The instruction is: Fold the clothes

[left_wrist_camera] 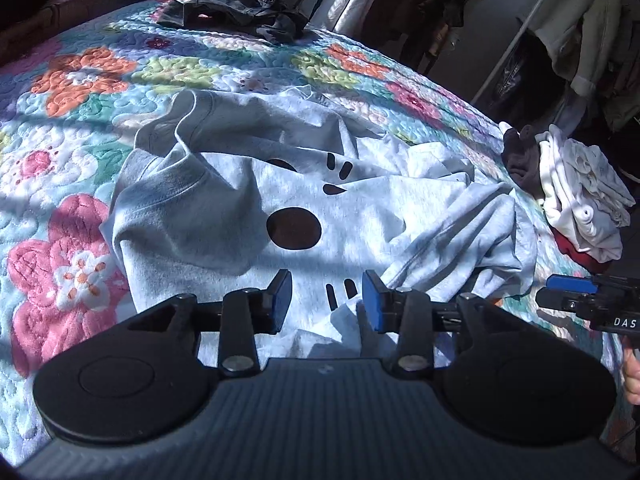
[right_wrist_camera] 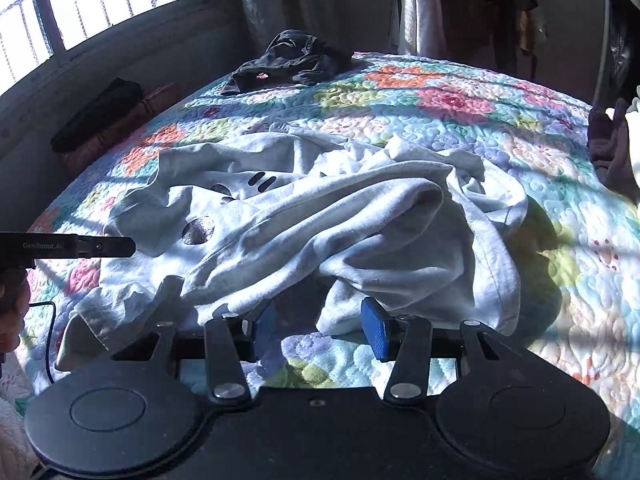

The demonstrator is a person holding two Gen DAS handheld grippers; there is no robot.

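Your landmark is the flowered quilt (left_wrist_camera: pixel 72 92): the grey shirt (left_wrist_camera: pixel 224 208) lies rumpled at its middle, collar toward the window side, one flap heaped over the body. A dark garment (left_wrist_camera: pixel 240 4) sits at the quilt's far end, a stack of folded clothes (left_wrist_camera: pixel 580 200) at its edge. Flatten the shirt first. Your left gripper (left_wrist_camera: pixel 326 300) and right gripper (right_wrist_camera: pixel 318 322) both stand part open, holding nothing; take the near hem and draw it smooth.

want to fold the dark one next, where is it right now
The dark garment lies crumpled at the far edge of the quilt, beyond the grey shirt; the right wrist view shows it there too, apart from the shirt.
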